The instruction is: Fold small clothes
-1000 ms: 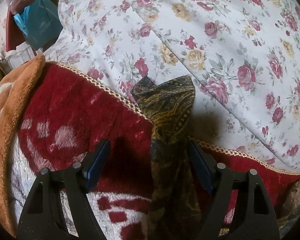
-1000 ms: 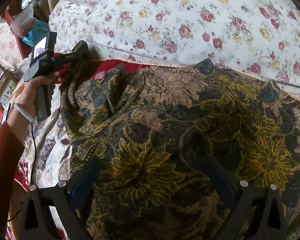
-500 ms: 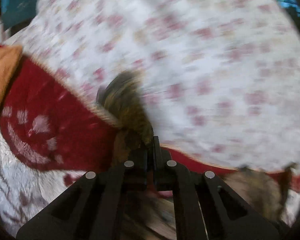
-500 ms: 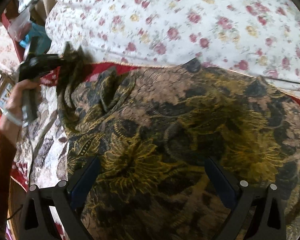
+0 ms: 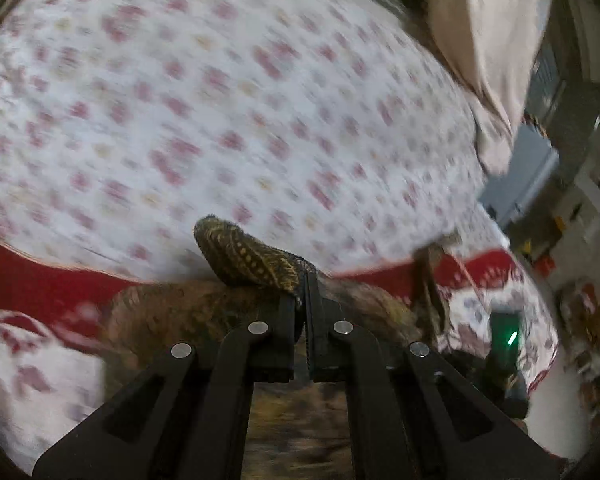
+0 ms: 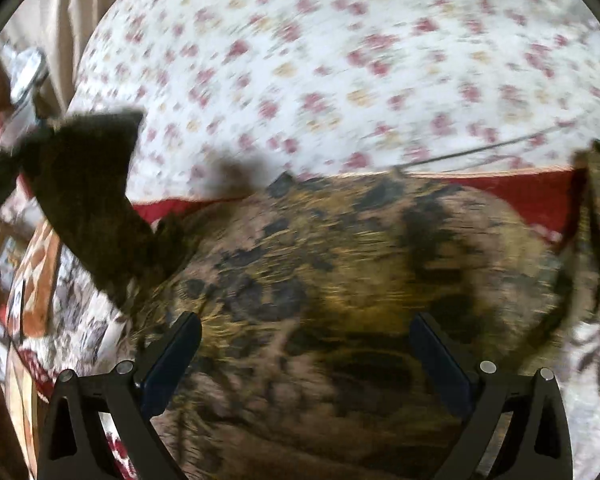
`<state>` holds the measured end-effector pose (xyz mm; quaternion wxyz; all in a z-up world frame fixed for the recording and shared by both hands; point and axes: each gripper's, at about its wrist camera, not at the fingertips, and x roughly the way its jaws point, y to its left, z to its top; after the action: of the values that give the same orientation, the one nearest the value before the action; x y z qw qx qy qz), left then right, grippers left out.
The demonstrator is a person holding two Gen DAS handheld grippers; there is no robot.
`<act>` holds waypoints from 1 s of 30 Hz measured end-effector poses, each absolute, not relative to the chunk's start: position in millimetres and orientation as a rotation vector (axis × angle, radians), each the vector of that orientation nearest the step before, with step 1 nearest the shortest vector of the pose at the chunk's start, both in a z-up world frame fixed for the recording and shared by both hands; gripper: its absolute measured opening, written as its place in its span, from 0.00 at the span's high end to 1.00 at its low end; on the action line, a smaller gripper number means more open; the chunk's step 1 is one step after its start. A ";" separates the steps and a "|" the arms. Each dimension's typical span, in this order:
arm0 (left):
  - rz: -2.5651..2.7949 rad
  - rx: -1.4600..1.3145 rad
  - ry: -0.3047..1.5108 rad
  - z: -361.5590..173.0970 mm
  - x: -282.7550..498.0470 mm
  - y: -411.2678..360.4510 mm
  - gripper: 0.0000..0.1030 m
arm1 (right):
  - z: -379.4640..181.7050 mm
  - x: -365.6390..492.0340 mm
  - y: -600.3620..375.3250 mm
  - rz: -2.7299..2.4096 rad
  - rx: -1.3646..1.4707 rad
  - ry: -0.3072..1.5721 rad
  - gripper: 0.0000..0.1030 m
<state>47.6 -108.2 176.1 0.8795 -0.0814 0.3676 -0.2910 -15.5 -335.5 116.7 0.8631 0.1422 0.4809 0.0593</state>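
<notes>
- Jaws of the left gripper were pressed together on a corner of the cloth, a dark fabric with a yellow and brown pattern.
- That pinched corner stuck out to the left of the fingertips, sharp against a blurred background.
- Jaws of the right gripper stood wide apart, with the cloth spread below and between them; the blue pads did not press on it.
- From the right wrist view, most of the cloth lay flat on the blanket, a red one with a pale pattern, its far edge near the blanket's border.
- At the left of that view a dark flap of the cloth was lifted up off the surface, rising toward the frame's edge, where the left gripper showed only as a dark blur.
- At the right of that view a thin strip of the cloth hung from the upper right edge; what held it I could not tell.
- Beyond the blanket lay the sheet, white with red and yellow flowers, filling the upper part of both views.
- In the left wrist view the blanket ran as a red band under the sheet, with the cloth beneath the gripper.
- A beige curtain hung at the upper right of that view, with blurred room clutter beside it.
- Both views were smeared, so fine detail of the pattern was lost.
</notes>
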 end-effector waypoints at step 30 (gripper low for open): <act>-0.172 -0.081 0.880 55.2 6.0 -40.8 0.25 | 69.8 27.4 -313.1 0.119 0.176 1.108 0.89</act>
<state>6.0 -40.8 55.2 0.9004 -0.0390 0.4253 -0.0831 27.4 -313.1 69.8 0.8451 0.0833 0.5251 0.0562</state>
